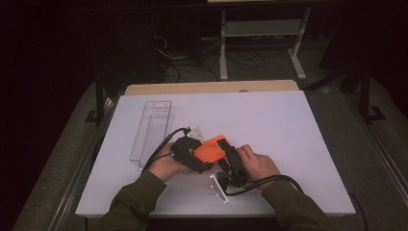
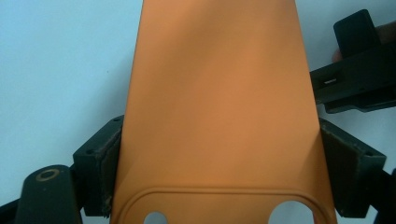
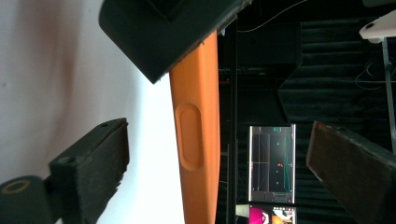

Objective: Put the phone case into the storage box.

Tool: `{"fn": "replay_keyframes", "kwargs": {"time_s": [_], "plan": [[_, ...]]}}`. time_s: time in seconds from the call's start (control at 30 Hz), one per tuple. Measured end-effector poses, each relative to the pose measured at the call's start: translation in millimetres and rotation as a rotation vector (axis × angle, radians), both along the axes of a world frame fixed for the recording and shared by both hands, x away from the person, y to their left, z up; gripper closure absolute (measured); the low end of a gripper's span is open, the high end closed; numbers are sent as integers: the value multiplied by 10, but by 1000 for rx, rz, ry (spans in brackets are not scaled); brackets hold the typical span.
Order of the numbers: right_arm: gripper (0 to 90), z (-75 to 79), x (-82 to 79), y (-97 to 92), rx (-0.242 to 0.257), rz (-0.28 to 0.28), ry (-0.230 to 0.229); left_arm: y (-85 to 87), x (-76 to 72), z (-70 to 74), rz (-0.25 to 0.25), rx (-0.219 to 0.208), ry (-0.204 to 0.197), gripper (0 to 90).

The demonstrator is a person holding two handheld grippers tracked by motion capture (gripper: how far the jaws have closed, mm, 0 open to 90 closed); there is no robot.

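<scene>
An orange phone case (image 1: 211, 148) is held a little above the white table top (image 1: 288, 125), just in front of the person. My left gripper (image 1: 192, 153) is shut on it; in the left gripper view both pads (image 2: 109, 168) press against the long sides of the orange phone case (image 2: 219, 93). My right gripper (image 1: 230, 161) comes in from the right at the case's far end. In the right gripper view its jaws stand open on either side of the thin edge of the orange phone case (image 3: 196, 140), with a gap on each side.
A clear plastic tray (image 1: 151, 129) lies on the left of the table top. A small white frame-like part (image 1: 219, 187) lies near the front edge, under the right hand. Small white bits (image 1: 197, 131) lie behind the case. Dark floor and cables lie beyond the table.
</scene>
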State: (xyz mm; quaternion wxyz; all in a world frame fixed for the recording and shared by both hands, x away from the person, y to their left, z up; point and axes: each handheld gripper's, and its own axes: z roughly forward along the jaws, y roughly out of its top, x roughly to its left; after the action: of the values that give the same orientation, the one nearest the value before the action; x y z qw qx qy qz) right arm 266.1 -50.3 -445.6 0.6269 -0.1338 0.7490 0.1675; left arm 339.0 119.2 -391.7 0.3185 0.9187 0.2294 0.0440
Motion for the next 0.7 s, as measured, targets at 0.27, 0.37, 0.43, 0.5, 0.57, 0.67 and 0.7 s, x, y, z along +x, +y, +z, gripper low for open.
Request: {"fn": "replay_keyframes", "kwargs": {"time_s": [0.27,0.37,0.43,0.5,0.57,0.67,0.7], "plan": [[169,-9,-17,1,-19,-4,6,3,-1,1,-12,2,-6,155],[209,-4,-24,0,-24,-9,9,1,-3,-1,-12,2,-8,155],[247,8,-30,3,-28,-5,10,-1,-5,2,-11,2,-8,155],[289,12,-38,5,-32,-4,15,-16,-18,-9,6,-18,-3,155],[325,10,-44,6,-38,-4,25,-19,-21,-13,7,-18,0,155],[380,11,-44,7,-46,-6,38,-15,-17,-10,-2,-8,-2,155],[392,12,-48,7,-47,-4,38,-14,-16,-9,-3,-7,-2,155]]}}
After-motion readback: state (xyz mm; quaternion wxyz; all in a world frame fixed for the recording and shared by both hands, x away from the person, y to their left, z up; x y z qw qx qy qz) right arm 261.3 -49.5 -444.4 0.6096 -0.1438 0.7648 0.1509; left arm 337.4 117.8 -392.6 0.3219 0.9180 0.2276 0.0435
